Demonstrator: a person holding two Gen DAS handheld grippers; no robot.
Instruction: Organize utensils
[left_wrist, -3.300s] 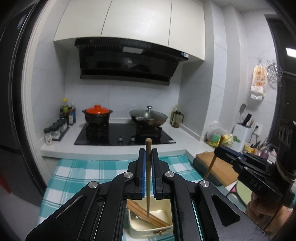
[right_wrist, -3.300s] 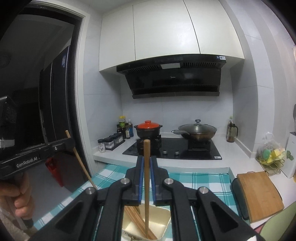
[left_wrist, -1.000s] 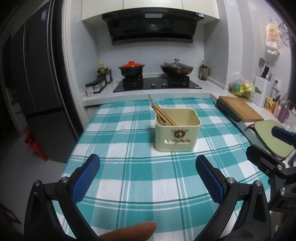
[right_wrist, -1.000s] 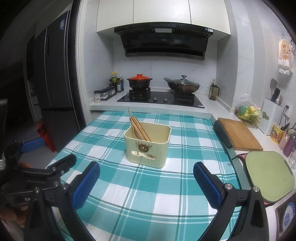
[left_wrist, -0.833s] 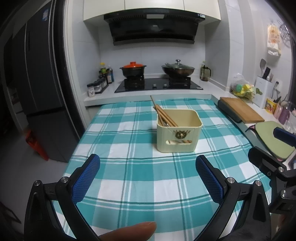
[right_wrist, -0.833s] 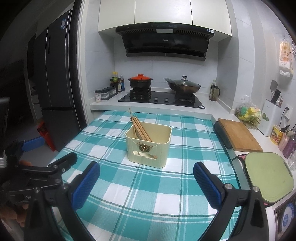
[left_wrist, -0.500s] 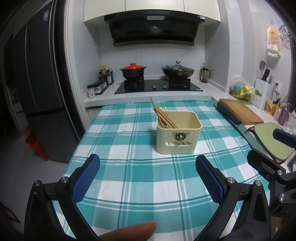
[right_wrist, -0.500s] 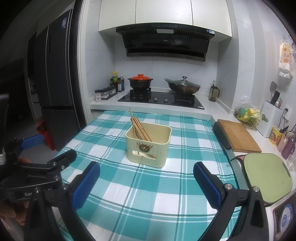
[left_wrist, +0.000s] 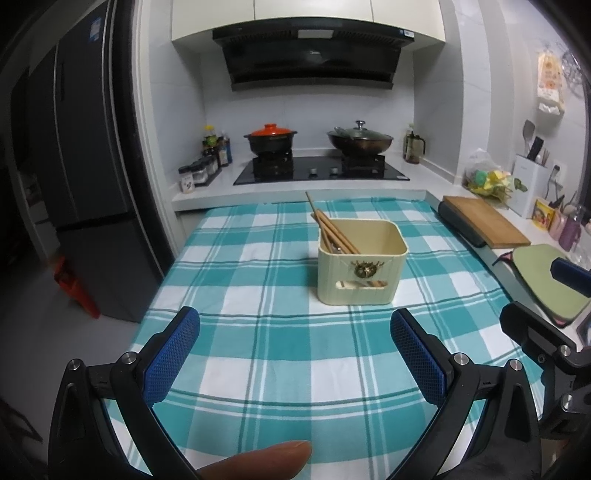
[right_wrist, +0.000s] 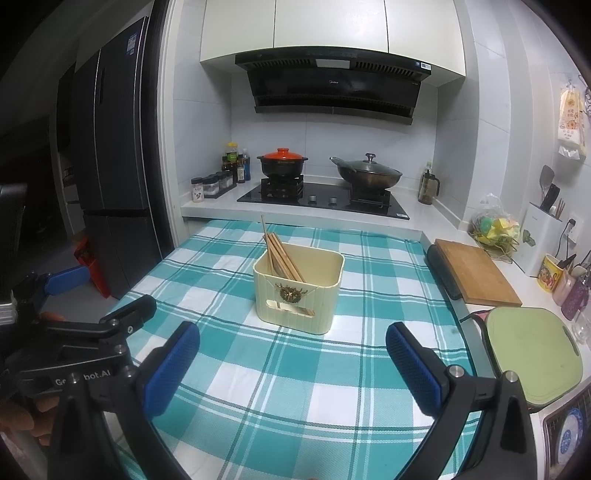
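Both spread wide and empty — left gripper (left_wrist: 294, 345), right gripper (right_wrist: 292, 350) — hovering over the teal-and-white checked tablecloth (left_wrist: 258, 354). Ahead, brown wooden chopsticks (left_wrist: 332, 232) leaning inside the cream square plastic holder (left_wrist: 362, 273), mid-table.

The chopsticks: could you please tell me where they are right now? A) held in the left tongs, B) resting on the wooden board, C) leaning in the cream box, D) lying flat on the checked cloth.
C: the chopsticks lean inside the cream box, their tips sticking out over its far-left rim, while the left tongs and right tongs are both open and empty.
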